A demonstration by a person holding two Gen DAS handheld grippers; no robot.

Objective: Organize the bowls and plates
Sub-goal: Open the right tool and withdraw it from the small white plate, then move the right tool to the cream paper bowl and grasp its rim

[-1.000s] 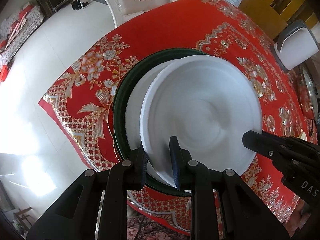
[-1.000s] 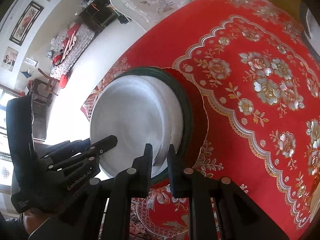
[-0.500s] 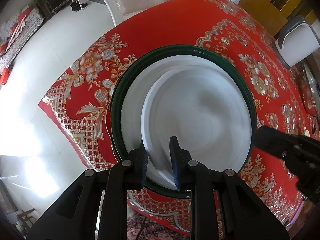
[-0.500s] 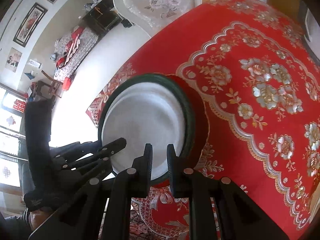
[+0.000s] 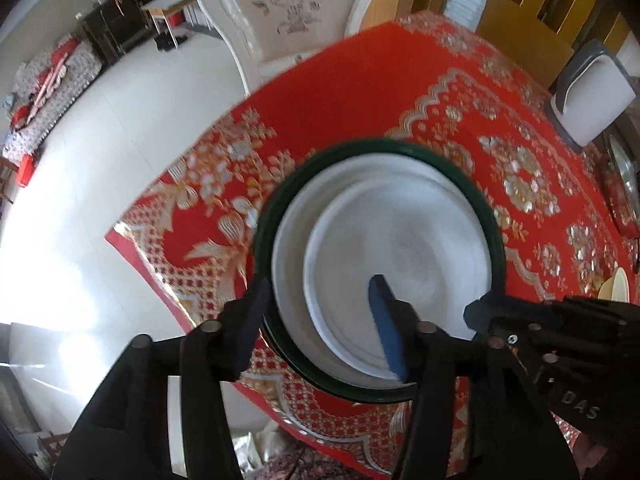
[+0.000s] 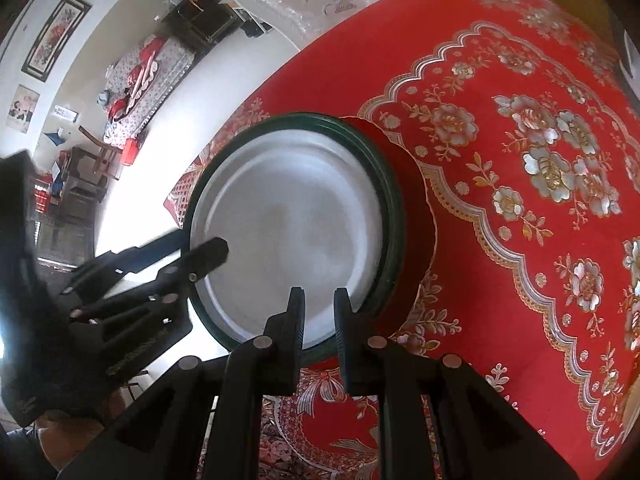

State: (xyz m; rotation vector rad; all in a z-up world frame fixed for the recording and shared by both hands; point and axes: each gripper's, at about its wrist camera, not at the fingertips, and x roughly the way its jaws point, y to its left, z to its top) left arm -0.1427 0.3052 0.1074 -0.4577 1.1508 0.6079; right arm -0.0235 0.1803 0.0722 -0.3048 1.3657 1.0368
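A stack of plates lies near the table's corner: a white plate [image 5: 404, 256] on a larger white plate [image 5: 290, 256], both inside a dark green plate [image 5: 490, 216]. The stack also shows in the right wrist view [image 6: 292, 232]. My left gripper [image 5: 316, 312] is open, its fingers spread over the stack's near edge, holding nothing. My right gripper [image 6: 318, 312] has its jaws close together and empty above the stack's near rim; it shows in the left wrist view [image 5: 492, 312] at the stack's right side.
The table carries a red floral cloth [image 5: 400, 100]. A white upholstered chair [image 5: 288, 20] stands at the far edge. A grey-and-white chair [image 5: 592, 92] stands at the right. The table corner and the white floor [image 5: 120, 140] lie just left of the stack.
My left gripper lowered the top white plate onto the stack, opened and let it go. The right gripper stayed narrow and drew back toward the near rim.
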